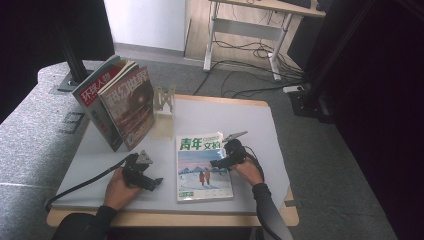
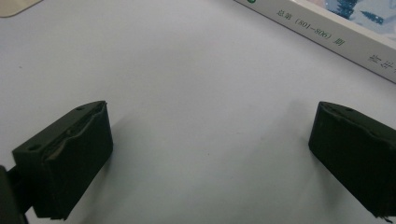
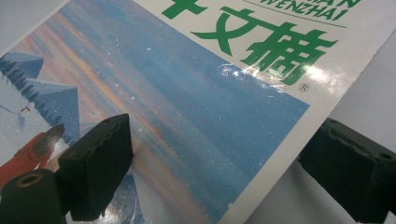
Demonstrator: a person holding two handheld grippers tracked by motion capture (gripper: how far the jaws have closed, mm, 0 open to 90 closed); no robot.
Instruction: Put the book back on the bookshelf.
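Table [image 1: 250, 120] comes first, a pale grey top with a wooden edge, carrying everything else. Two magazines [image 1: 120, 102] stand leaning at its far left corner, propped against a small clear stand [image 1: 164, 112]. Nearer the person, a magazine with green title characters [image 1: 202, 167] lies flat and face up at the middle of the table, its cover showing a snowy scene with a figure in red. Right gripper [image 1: 216, 163] sits over that magazine's right edge, about halfway along; in the right gripper view its jaws stand wide apart, one over the blue cover picture and the other off the edge above bare table, clamping nothing. Left gripper [image 1: 156, 183] rests low over bare table just left of the magazine, jaws likewise spread and holding nothing, the magazine's spine [image 2: 327, 35] ahead of them
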